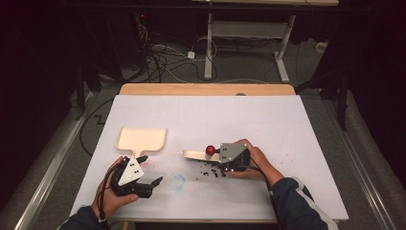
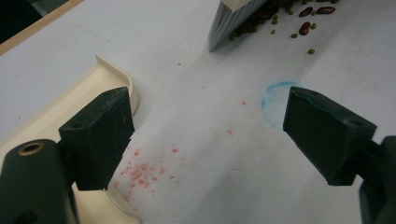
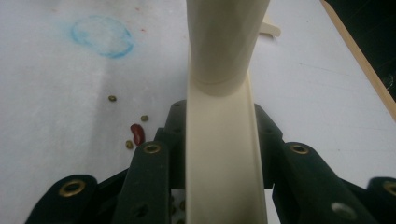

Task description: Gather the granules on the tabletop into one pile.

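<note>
The job appears to be sweeping spilled beans into a dustpan, and it looks to be at an early stage. The table (image 1: pixel 287 124), covered with a white sheet, is the landmark for what follows.

Room: dark beyond the table's far edge, with a grey floor, loose cables and the white legs of a second desk.

Surface: the sheet carries a faint blue ring (image 1: pixel 178 182) near its front edge and a patch of red smears just left of that ring.

Dustpan (image 1: pixel 141 139): cream, lying flat on the table's left half, its tray empty as far as can be seen. Its handle points toward the person.

Brush (image 1: pixel 198 155): cream handle, bristles resting on the sheet at the table's middle.

Beans (image 1: pixel 210 171): dark red and small green ones, loose on the sheet beside the bristles, well apart from the dustpan. None collected yet.

Right gripper (image 3: pixel 219 154): jaws pressed onto the brush handle, holding it firmly.

Left gripper (image 2: pixel 210 135): jaws spread wide with nothing between them, one jaw just beside the dustpan handle. Taking hold of the dustpan is judged not yet done.
</note>
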`<move>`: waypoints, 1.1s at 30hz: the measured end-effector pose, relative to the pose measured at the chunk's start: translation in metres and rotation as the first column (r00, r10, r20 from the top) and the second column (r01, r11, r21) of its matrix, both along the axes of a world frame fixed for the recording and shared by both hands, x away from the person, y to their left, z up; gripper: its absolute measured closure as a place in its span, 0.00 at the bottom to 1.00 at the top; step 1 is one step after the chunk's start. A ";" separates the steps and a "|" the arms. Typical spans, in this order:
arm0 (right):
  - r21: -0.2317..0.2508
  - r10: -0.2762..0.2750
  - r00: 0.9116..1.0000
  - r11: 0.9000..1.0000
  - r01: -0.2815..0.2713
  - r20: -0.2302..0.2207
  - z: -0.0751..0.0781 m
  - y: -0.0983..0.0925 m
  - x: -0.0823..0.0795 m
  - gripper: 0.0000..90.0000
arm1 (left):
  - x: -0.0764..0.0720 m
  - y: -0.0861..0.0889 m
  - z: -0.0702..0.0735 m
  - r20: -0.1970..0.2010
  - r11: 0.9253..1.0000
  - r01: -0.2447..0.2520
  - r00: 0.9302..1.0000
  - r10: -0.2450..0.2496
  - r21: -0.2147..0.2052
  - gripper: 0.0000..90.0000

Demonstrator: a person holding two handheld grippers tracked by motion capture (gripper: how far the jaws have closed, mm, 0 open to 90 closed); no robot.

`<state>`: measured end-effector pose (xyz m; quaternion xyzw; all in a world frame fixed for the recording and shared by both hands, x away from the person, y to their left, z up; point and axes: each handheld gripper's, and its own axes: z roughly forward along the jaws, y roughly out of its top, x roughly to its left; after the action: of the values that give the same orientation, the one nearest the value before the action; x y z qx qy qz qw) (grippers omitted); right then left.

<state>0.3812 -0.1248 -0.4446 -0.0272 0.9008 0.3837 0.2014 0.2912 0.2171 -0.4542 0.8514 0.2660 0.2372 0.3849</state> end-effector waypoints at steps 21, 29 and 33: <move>0.165 -0.265 0.947 0.941 0.295 -0.180 0.047 -0.025 -0.024 0.75 | -0.001 0.006 0.005 0.033 1.000 -0.008 0.999 0.008 0.005 0.17; 0.213 -0.261 0.898 0.913 0.349 -0.353 0.045 0.001 -0.055 0.75 | -0.001 0.015 0.008 0.042 0.999 -0.040 0.998 0.040 0.002 0.17; 0.225 -0.231 0.874 0.909 0.350 -0.427 0.034 0.021 -0.069 0.75 | 0.001 0.024 0.009 0.037 0.997 -0.070 0.997 0.071 -0.026 0.17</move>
<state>0.3126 -0.1034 -0.4109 0.2174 0.8486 0.4763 0.0755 0.2919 0.2408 -0.4455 0.8320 0.2912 0.2633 0.3920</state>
